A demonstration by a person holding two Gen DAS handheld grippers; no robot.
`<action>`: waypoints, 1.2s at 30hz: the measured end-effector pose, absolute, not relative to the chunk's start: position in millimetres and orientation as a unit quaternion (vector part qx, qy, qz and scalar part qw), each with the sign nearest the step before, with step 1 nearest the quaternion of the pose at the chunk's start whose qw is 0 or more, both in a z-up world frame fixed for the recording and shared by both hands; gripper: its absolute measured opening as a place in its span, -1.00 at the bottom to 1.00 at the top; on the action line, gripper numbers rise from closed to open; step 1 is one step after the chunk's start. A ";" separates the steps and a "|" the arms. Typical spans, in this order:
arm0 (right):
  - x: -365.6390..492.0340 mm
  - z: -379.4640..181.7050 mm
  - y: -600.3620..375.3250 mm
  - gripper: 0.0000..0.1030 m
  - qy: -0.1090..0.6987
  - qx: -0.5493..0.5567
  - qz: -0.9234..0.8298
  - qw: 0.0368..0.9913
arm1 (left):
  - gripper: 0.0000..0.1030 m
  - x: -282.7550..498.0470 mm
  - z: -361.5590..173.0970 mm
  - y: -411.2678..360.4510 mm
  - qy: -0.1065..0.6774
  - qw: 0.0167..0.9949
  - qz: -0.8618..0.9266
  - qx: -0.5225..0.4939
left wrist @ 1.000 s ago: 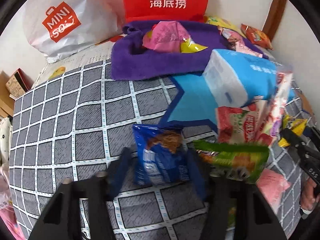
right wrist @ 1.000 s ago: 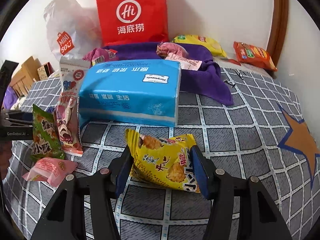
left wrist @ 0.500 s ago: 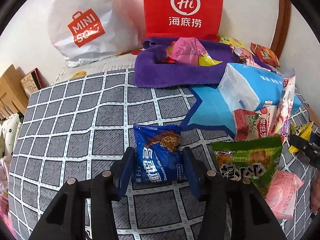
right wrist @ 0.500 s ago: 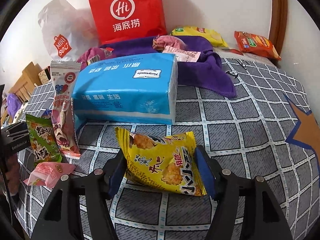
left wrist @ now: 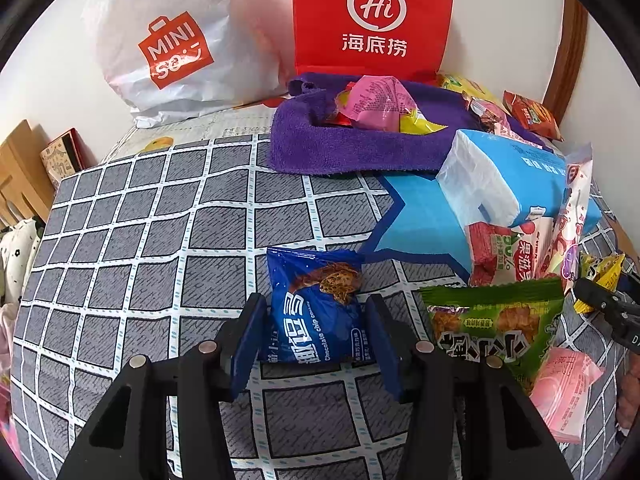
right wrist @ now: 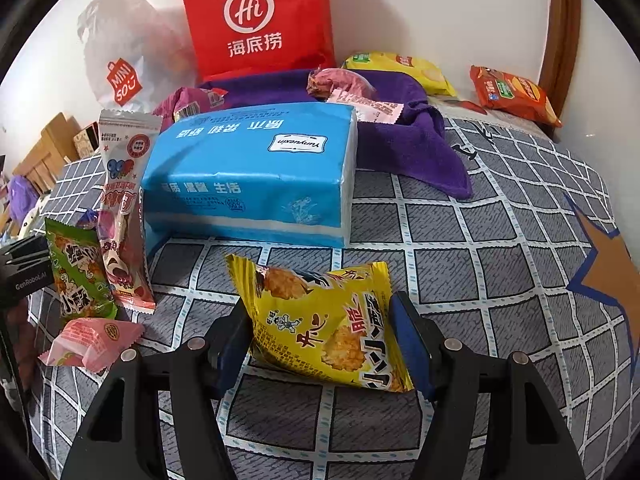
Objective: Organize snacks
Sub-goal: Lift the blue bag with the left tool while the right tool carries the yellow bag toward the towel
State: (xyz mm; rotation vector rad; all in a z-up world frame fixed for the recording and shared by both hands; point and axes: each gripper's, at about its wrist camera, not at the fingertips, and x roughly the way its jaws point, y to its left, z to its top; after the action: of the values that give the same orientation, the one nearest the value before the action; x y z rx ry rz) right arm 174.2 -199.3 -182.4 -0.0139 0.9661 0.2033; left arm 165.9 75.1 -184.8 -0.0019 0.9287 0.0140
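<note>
In the left wrist view my left gripper is shut on a blue chocolate chip cookie packet, held low over the grey checked bedspread. In the right wrist view my right gripper is shut on a yellow cracker packet, just in front of a blue tissue pack. A green snack packet, a pink packet and a tall white-pink packet lean or lie beside the tissue pack.
A purple towel with several snacks lies at the back, before a red Hi paper bag and a white Miniso bag. Orange and yellow chip bags lie by the wall. Boxes stand left of the bed.
The left gripper has pulled back and risen with the blue packet, so more of the bed shows. The right gripper has shifted slightly with the yellow packet still in it.
</note>
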 end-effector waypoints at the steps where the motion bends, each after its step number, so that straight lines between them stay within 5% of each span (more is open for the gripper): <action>1: 174.6 -182.7 -198.9 0.35 0.465 -0.008 0.100 0.880 | -0.03 165.9 -185.0 75.3 0.448 0.894 0.006 -0.002; 7: 174.6 -184.3 -192.6 0.38 0.468 -0.028 0.097 0.878 | 0.17 166.4 -185.8 73.4 0.450 0.893 -0.003 -0.001; 16: 175.0 -184.7 -192.4 0.37 0.467 -0.027 0.095 0.879 | 0.19 167.0 -185.7 72.2 0.450 0.893 -0.007 -0.002; 22: 174.0 -182.9 -194.2 0.23 0.463 -0.025 0.086 0.882 | -0.15 164.9 -182.9 74.0 0.446 0.895 -0.001 -0.004; 36: 159.0 -146.5 -200.6 0.16 0.424 -0.008 0.086 0.902 | -0.20 144.4 -160.2 75.2 0.460 0.887 -0.026 -0.029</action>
State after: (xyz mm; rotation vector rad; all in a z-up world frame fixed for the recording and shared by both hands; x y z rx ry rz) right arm 159.0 -200.6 -146.5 -0.0172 0.8771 0.1773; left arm 144.4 75.2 -160.2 -0.0602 0.9562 -0.0541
